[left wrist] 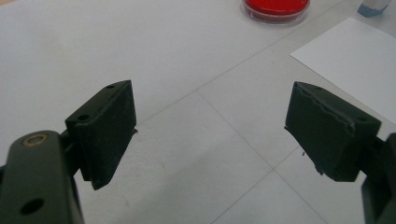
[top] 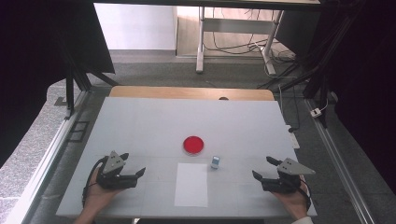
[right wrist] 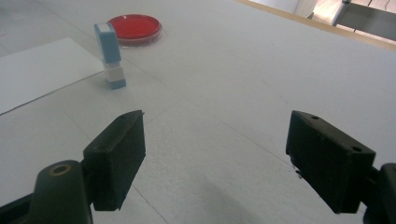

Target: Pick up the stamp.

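Grippers, left (top: 133, 171) and right (top: 264, 168), rest spread and empty, flanking paper (top: 191, 185), stamp (top: 215, 162) and red dish (top: 193, 145), likely poised to start.

The right gripper (right wrist: 215, 158) holds its black jaws wide apart above the white table (right wrist: 261, 79). A small blue-and-white upright stamp (right wrist: 110, 56) stands beside a white paper sheet (right wrist: 42, 70), near a round red dish (right wrist: 135, 28).

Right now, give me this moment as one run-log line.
left gripper: open, empty | right gripper: open, empty | stamp: upright beside paper sheet | red ink pad: untouched
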Demonstrator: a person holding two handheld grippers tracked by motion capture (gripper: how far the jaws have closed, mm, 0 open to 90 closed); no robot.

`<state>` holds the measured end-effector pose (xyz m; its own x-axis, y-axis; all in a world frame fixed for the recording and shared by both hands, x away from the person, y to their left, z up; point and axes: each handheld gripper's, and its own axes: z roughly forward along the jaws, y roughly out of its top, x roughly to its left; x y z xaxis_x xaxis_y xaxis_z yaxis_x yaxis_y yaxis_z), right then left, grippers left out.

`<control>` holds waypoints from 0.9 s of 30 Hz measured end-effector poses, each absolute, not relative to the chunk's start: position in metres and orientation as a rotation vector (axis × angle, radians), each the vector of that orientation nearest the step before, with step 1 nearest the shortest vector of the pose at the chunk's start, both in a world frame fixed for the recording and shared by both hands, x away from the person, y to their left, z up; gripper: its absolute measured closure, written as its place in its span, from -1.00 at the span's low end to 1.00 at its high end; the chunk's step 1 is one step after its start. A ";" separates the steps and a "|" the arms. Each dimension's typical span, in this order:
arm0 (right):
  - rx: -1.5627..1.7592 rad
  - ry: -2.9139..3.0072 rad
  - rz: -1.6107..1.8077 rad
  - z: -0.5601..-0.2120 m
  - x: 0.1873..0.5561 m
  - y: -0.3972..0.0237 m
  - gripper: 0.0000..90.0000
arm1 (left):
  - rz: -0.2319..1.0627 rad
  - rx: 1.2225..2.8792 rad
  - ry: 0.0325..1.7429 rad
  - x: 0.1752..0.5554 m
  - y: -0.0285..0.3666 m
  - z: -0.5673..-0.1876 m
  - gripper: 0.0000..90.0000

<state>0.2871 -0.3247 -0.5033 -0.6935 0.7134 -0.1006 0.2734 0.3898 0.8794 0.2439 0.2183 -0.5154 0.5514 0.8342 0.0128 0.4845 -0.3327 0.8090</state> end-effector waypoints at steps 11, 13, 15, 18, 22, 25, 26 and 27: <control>0.856 2.172 1.268 -0.503 0.285 -0.328 -0.56 | 0.544 1.983 1.056 0.244 0.217 -0.516 -0.64; 0.857 2.172 1.263 -0.503 0.286 -0.327 -0.55 | 0.544 1.985 1.053 0.244 0.216 -0.516 -0.64; 0.860 2.176 1.259 -0.503 0.286 -0.327 -0.54 | 0.544 1.984 1.051 0.245 0.216 -0.517 -0.64; 0.872 2.179 1.256 -0.504 0.287 -0.327 -0.53 | 0.536 1.976 1.065 0.247 0.218 -0.518 -0.65; 0.874 2.178 1.258 -0.503 0.287 -0.325 -0.52 | 0.532 1.978 1.058 0.247 0.217 -0.517 -0.65; 0.871 2.175 1.261 -0.502 0.287 -0.324 -0.52 | 0.530 1.980 1.043 0.246 0.215 -0.517 -0.66; 0.869 2.175 1.262 -0.502 0.287 -0.324 -0.52 | 0.529 1.982 1.039 0.246 0.215 -0.517 -0.66; 0.869 2.175 1.262 -0.502 0.287 -0.324 -0.52 | 0.529 1.982 1.039 0.246 0.215 -0.517 -0.66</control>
